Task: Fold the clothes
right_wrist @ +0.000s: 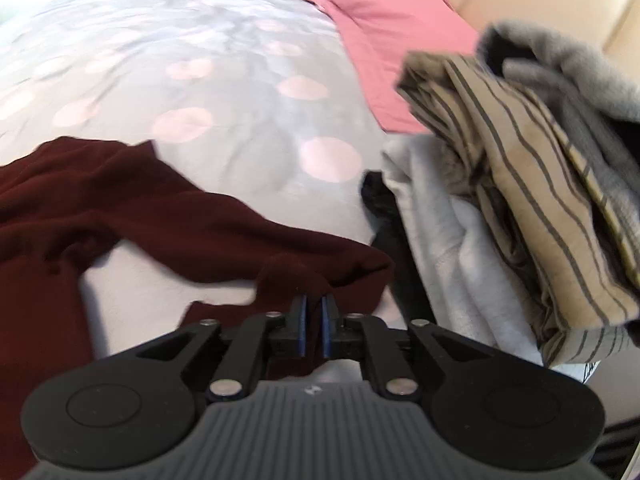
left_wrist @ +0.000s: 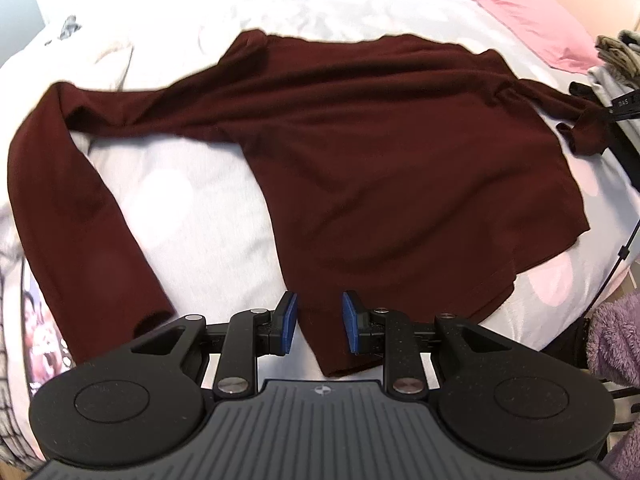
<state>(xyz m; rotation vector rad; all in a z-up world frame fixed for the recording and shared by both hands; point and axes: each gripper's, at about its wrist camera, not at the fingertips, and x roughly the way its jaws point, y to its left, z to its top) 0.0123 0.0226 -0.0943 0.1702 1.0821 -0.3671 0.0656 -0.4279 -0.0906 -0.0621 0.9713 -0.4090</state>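
1. Left hand-held gripper (left_wrist: 319, 328): we see the jaws spread partway, w/ a clear gap between the blue pads (left_wrist: 289, 322). The hem corner of the maroon sweater (left_wrist: 360, 168) lies in that gap, under the fingers. The pads stand off from the cloth on both sides; we see no pinch.

2. Right hand-held gripper (right_wrist: 314, 326): jaws nearly together, a narrow slit left between the pads. A bunched fold of the sweater's right sleeve (right_wrist: 288, 248) sits at the fingertips. We cannot tell whether the pads actually press on the cloth (the fold hides the tips, and the frame is blurred). In the left wrist view this gripper shows only as a dark shape at the sleeve cuff, far right.

3. Sweater position: it lies flat on the bed (left_wrist: 192, 200), on a pale cover w/ pink dots.
   - Body: long axis runs from the hem, nearest the left gripper, away toward the far edge of the bed.
   - Sleeves: spread to either side, approx. crosswise to the body. The left sleeve (left_wrist: 72, 216) bends and runs back down toward the camera, cuff beside the left gripper's housing.

4. Adjacent items: a stack of folded clothes (right_wrist: 520, 184) (striped tan piece on top, white below) sits just beside the right sleeve. A pink pillow (right_wrist: 384, 40) lies beyond the stack.
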